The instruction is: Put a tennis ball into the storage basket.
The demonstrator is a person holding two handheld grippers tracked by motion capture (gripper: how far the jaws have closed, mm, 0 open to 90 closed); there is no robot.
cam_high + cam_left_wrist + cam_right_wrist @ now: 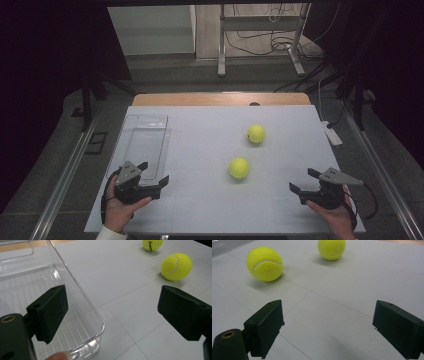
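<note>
A clear, hard-plastic rectangular bin (145, 142) with rounded corners and a finely ribbed floor lies on the matt pale-grey table top (210, 210), and serves here as the landmark. The left gripper (154, 174), blocky black plastic topped by a grey three-cornered plate, sits at the bin's near end; in the left gripper view one flat black jaw stands over the bin's ribbed floor and the other over bare table outside the glossy curved rim (85, 300). Its jaws are spread wide with nothing between them.

Two fuzzy yellow-green felt tennis balls rest on the table to the right of the bin, apart from each other. The nearer tennis ball (239, 168), with a curved white seam, lies level with the bin's near end; the farther tennis ball (256, 133) lies level with the bin's middle and farther from it.

The right gripper (303, 181), of the same black build, is held low well to the right of the bin, beyond both balls. Its jaws gape wide as well, gripping nothing, over the thin seam lines of the table.
</note>
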